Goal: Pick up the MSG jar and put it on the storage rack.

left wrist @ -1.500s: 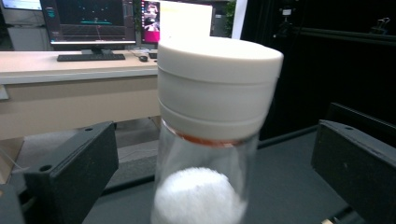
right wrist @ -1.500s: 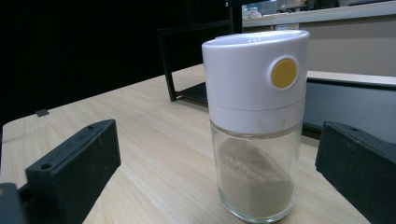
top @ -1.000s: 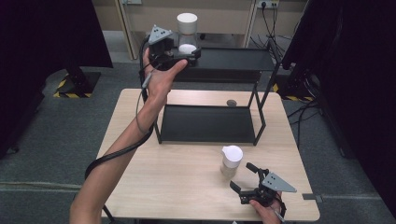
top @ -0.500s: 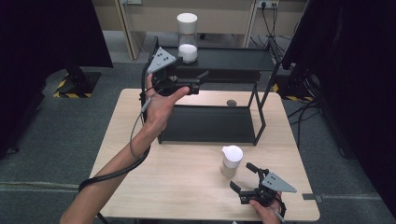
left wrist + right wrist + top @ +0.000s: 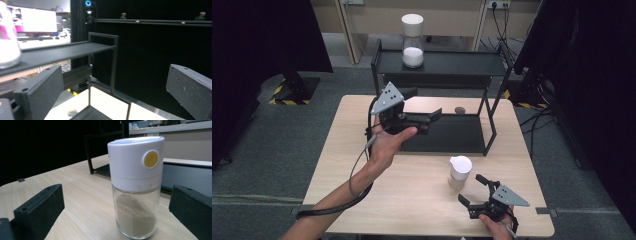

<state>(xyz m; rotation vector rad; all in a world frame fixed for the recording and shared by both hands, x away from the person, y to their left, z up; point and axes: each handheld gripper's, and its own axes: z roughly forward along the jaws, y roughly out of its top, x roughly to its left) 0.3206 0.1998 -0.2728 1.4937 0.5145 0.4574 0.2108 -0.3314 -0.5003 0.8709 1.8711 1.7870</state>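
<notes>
Both your grippers stand wide open and empty: the right gripper (image 5: 476, 191) faces the shaker (image 5: 460, 171) without contact; the left gripper (image 5: 424, 107) hangs above the table (image 5: 362, 170).

Two shakers (image 5: 460, 171) (image 5: 412, 40) (both white-capped), one black rack (image 5: 489, 127), two tools (image 5: 432, 116) (image 5: 473, 190).

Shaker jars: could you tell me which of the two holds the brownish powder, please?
The shaker on the table before the right hand-held gripper; the shelf-top shaker holds white powder.
</notes>
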